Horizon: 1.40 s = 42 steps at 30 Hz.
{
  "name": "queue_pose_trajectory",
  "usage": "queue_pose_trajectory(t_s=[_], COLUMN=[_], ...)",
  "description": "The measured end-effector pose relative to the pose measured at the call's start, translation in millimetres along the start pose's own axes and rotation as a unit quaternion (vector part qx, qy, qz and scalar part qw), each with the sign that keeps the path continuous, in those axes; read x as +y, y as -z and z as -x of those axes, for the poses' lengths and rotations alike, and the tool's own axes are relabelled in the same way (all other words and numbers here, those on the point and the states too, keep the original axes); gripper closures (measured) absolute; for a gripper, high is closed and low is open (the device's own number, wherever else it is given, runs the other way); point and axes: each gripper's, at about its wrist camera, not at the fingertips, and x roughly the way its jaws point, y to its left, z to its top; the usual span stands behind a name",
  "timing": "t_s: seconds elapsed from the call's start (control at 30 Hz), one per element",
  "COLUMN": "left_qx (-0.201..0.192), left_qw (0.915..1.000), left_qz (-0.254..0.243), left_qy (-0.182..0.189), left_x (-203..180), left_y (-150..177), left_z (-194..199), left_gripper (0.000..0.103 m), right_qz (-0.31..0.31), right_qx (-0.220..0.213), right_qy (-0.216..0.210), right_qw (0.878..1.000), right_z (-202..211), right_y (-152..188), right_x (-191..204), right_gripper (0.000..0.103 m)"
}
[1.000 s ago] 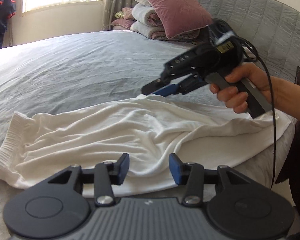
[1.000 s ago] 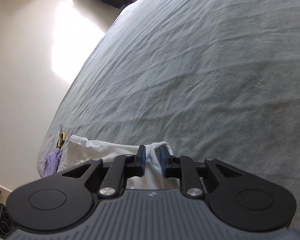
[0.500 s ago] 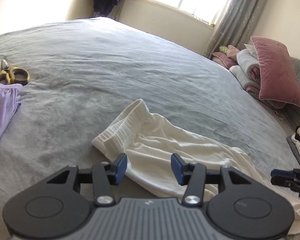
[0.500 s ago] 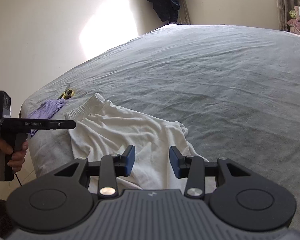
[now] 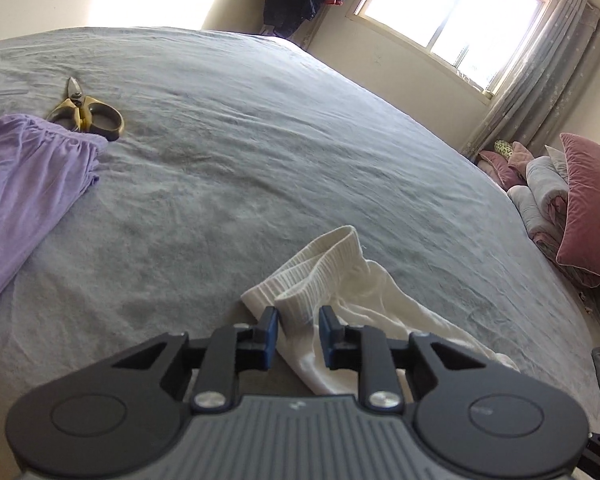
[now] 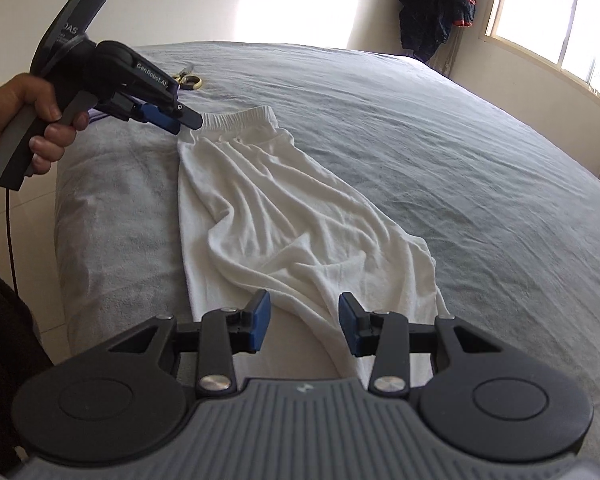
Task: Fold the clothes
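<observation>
White pants [image 6: 284, 208] lie crumpled along the front edge of a grey bed [image 6: 440, 152], ribbed waistband [image 5: 320, 264] at the far end in the right wrist view. My left gripper [image 5: 298, 332] is closed in on a raised corner fold of that waistband, and the fabric fills the narrow gap between the blue pads. In the right wrist view a hand [image 6: 16, 112] holds the left gripper [image 6: 188, 120] at the waistband's near corner. At the pants' leg end hovers my right gripper [image 6: 304, 326], open, with cloth below the gap.
A purple garment [image 5: 24, 184] and yellow-handled scissors [image 5: 88, 114] lie on the bed left of the waistband. Pink and grey pillows [image 5: 588, 208] are stacked at the right. The bed's edge [image 6: 72, 200] drops off beside the pants. Dark clothes [image 6: 436, 4] hang by the window.
My left gripper moved to the waistband corner and narrowed onto it. My right gripper let go of the cloth, opened wider and pulled back to the leg end.
</observation>
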Motion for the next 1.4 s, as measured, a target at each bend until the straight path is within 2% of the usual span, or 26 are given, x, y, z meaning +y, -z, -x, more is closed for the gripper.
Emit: queue_pose_trajectory(t_s=[0.03, 0.1, 0.17, 0.37, 0.53, 0.67, 0.8, 0.93, 1.03, 1.2, 1.23, 1.27, 1.3, 1.4], left_qx=[-0.002, -0.007, -0.010, -0.033, -0.033, -0.032, -0.029, -0.021, -0.020, -0.017, -0.016, -0.016, -0.017, -0.016], left_qw=[1.0000, 1.0000, 0.9999, 0.9990, 0.9991, 0.9988, 0.9987, 0.9993, 0.9994, 0.9995, 0.9995, 0.9995, 0.9995, 0.9996], left_qz=[-0.001, 0.000, 0.003, 0.023, 0.026, 0.037, 0.041, 0.029, 0.023, 0.011, 0.009, 0.010, 0.012, 0.016], left_qy=[-0.001, 0.000, 0.003, 0.017, 0.001, -0.006, -0.005, -0.012, -0.016, -0.022, -0.024, -0.024, -0.023, -0.017], left_x=[-0.1, 0.3, 1.4, 6.4, 9.4, 14.6, 18.0, 15.2, 13.1, 9.7, 9.1, 9.9, 11.0, 14.1], left_y=[-0.5, -1.7, -2.8, -7.8, -10.2, -10.7, -10.3, -9.3, -8.8, -8.1, -7.9, -7.9, -8.1, -9.2], left_z=[-0.7, -1.6, -0.5, 7.8, 3.6, 4.5, 5.7, 1.9, 0.5, -1.7, -2.1, -2.3, -2.1, -1.2], left_gripper=[0.093, 0.095, 0.096, 0.096, 0.096, 0.096, 0.096, 0.096, 0.095, 0.095, 0.095, 0.095, 0.095, 0.095], right_qz=[0.016, 0.044, 0.053, 0.038, 0.042, 0.054, 0.059, 0.086, 0.099, 0.097, 0.086, 0.075, 0.068, 0.059], right_qx=[0.007, 0.019, 0.019, -0.006, -0.022, -0.019, -0.012, -0.002, 0.007, 0.021, 0.023, 0.026, 0.025, 0.016], right_qy=[0.000, -0.003, -0.006, -0.011, -0.032, -0.054, -0.041, -0.007, -0.005, -0.008, -0.010, -0.013, -0.014, -0.016], right_qw=[1.000, 0.999, 0.998, 0.999, 0.998, 0.997, 0.997, 0.996, 0.995, 0.995, 0.996, 0.997, 0.997, 0.998], right_z=[-3.0, -6.4, -4.4, 16.1, 37.3, 38.6, 31.2, 24.4, 20.5, 5.3, 2.5, -0.4, -0.6, 9.8], right_y=[-0.2, 0.9, 3.4, 7.6, 3.5, 2.3, 5.9, 11.2, 14.1, 13.5, 12.1, 10.7, 9.3, 4.3], right_x=[2.9, 8.2, 10.4, 8.0, 14.3, 26.6, 31.7, 34.0, 31.4, 23.4, 19.8, 16.3, 13.8, 10.7], right_gripper=[0.078, 0.097, 0.102, 0.103, 0.103, 0.103, 0.103, 0.083, 0.075, 0.077, 0.090, 0.099, 0.102, 0.102])
